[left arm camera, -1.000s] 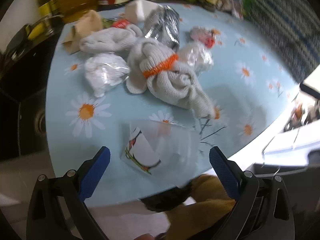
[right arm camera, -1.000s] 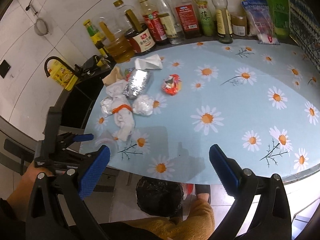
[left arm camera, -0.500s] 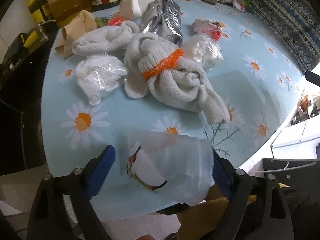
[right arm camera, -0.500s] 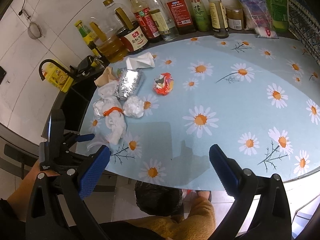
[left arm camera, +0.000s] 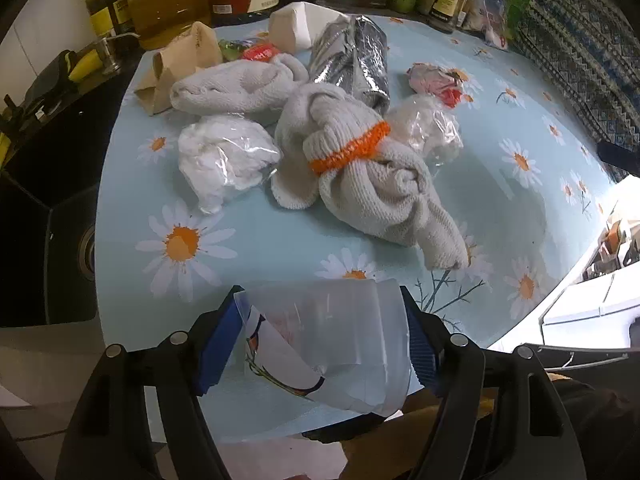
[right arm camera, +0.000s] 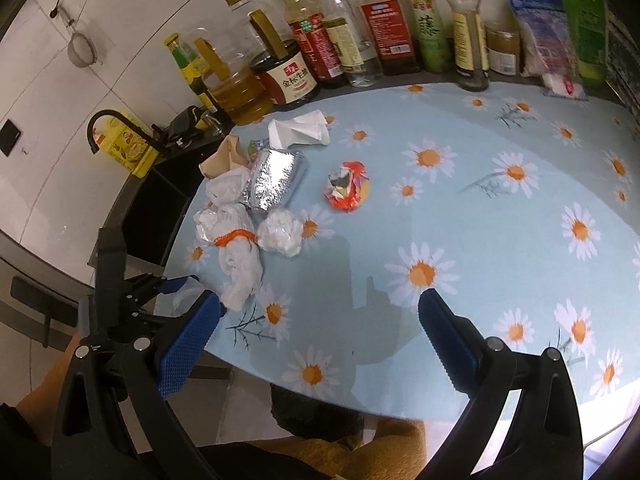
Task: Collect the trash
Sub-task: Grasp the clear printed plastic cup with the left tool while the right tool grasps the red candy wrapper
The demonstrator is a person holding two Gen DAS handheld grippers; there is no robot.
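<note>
My left gripper (left arm camera: 320,340) is shut on a clear plastic cup (left arm camera: 328,340) with a printed paper inside, at the near edge of the daisy tablecloth (left arm camera: 256,248). Beyond it lie a white knitted glove with an orange band (left arm camera: 360,172), a second glove (left arm camera: 232,88), a crumpled plastic bag (left arm camera: 224,160), a silver foil pack (left arm camera: 352,64) and a red wrapper (left arm camera: 432,80). My right gripper (right arm camera: 320,328) is open and empty above the table's near edge. It sees the left gripper (right arm camera: 176,288), the foil pack (right arm camera: 276,180) and the red wrapper (right arm camera: 348,186).
Bottles of oil and sauces (right arm camera: 344,40) line the back of the table. A black sink with a tap (right arm camera: 120,128) sits left of the table. A white tissue (right arm camera: 298,132) and a brown paper scrap (right arm camera: 222,158) lie near the pile. A patterned cloth (left arm camera: 580,40) is at right.
My left gripper has moved forward around the plastic cup and closed on it. The right gripper has drifted slightly closer to the table and stays open.
</note>
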